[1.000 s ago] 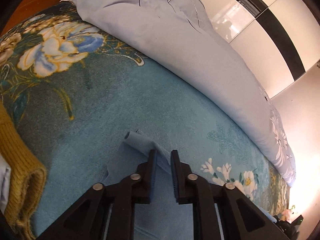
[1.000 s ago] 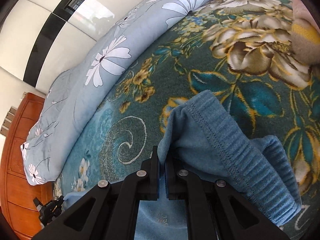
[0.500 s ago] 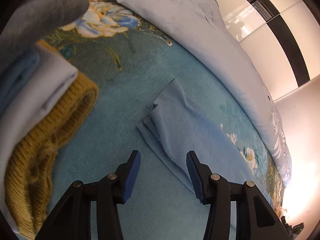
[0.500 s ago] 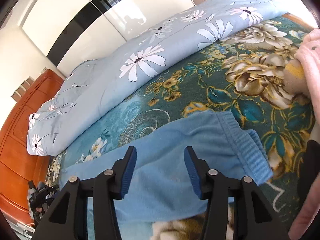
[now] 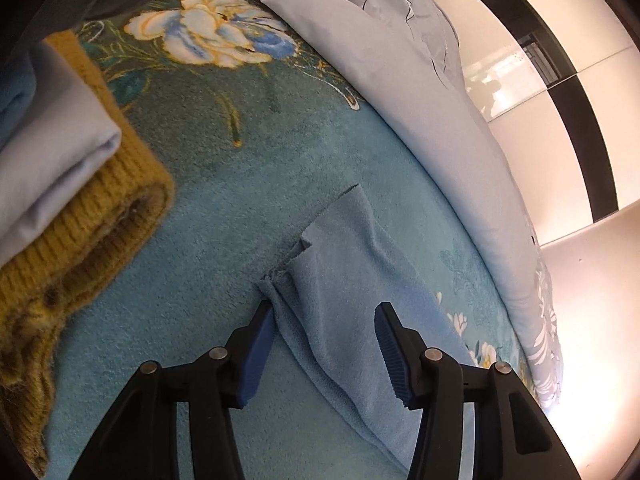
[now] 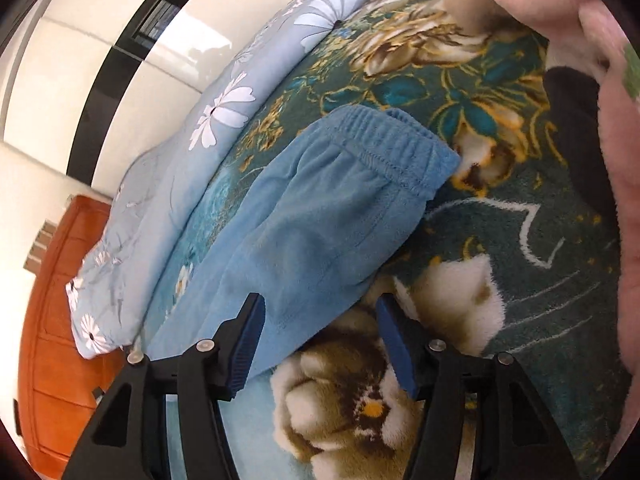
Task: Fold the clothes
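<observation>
A pair of blue fleece trousers lies flat on the teal floral blanket. The left wrist view shows the leg-hem end (image 5: 344, 280); the right wrist view shows the elastic waistband end (image 6: 340, 200). My left gripper (image 5: 324, 348) is open and empty, just above the hems, with the cloth between the finger lines. My right gripper (image 6: 320, 336) is open and empty above the trousers' near edge, short of the waistband.
A stack of folded clothes (image 5: 60, 184), mustard knit under pale blue cloth, sits at the left. A light blue flowered duvet (image 5: 420, 100) runs along the far side; it also shows in the right wrist view (image 6: 224, 120). Pink cloth (image 6: 612, 160) and an orange wooden headboard (image 6: 52, 320) border the right wrist view.
Both grippers were shut on the trousers a second ago; they have let go, opened and drawn back. The trousers now lie flat on the blanket.
</observation>
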`<state>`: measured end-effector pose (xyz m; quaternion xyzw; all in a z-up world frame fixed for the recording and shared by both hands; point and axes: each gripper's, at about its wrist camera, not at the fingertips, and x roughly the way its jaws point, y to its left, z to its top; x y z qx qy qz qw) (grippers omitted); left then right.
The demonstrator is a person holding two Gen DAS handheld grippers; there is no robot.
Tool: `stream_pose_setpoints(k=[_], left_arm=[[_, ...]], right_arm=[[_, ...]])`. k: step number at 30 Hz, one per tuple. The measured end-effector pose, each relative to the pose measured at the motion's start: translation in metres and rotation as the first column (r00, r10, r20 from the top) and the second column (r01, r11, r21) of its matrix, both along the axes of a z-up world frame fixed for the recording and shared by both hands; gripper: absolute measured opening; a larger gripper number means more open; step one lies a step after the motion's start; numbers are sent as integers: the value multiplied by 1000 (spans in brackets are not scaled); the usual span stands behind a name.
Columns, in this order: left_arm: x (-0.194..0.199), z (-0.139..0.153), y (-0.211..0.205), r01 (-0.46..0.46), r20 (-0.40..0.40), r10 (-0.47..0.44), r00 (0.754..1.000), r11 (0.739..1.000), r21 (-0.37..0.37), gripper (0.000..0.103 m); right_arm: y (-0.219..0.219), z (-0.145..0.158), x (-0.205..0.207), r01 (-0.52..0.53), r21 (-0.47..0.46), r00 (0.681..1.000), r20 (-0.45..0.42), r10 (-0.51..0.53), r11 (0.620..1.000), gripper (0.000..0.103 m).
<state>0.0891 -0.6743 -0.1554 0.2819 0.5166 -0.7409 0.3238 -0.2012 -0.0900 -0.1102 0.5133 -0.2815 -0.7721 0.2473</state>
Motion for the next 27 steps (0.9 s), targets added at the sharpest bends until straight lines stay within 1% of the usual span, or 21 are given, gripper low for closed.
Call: stream_pose_setpoints(k=[1,3,4,5,6,8,9,10,12,13,16,19,22,25,27], left_arm=[[0,0,0,-5,7,5,1000,1000,-8,45],[-1,0,2,-10,31,11,999,999,-30,29],[-1,0,2,-8,37,9,999,999,-39,24],[0,0,3,-5,36,6,999,999,-42,14],[2,0,3,-5,30,7,1000,999,-42,12],[6,1,3,-15,5,15,1000,999,-37,10],[7,4,5,-20,-2,20,1000,999,-40,10],[7,7,6,-25,-10,24,1000,999,-43,10],[10,15,11,-32,-21,31,999,998,-54,9],[13,22,15,-30,-24,29,999,997,-69,9],[23,48,30,-6,-35,2,999,993,-121,9],[36,82,45,42,-43,-51,998,982,-182,9],[55,111,61,79,-55,-93,994,972,-220,9],[82,134,74,98,-57,-116,992,963,-252,9],[103,145,85,108,-48,-127,991,951,-291,9]], right_arm=[[0,-2,-2,13,-14,1000,-1,-13,1000,61],[-3,-2,-6,20,-26,1000,-17,-21,999,61],[-5,-4,-7,25,-26,999,-19,-26,999,61],[-6,-5,-7,32,-28,999,-22,-33,999,61],[-7,-5,-6,40,-31,999,-28,-41,999,63],[-9,-3,-3,50,-27,998,-40,-51,998,63],[-10,-2,-2,51,-24,998,-44,-52,998,60],[-11,-2,-2,51,-17,998,-41,-52,999,55],[-12,-1,-4,47,-2,999,-26,-47,999,16],[-12,-2,-6,43,-5,999,-16,-43,999,11],[-13,9,-4,23,4,999,-45,-23,1000,9],[-12,24,0,-23,14,996,-81,24,1000,8],[-11,36,6,-68,19,992,-102,70,997,8],[-7,43,15,-107,17,988,-108,108,994,8],[-4,47,23,-141,14,983,-113,142,990,8]])
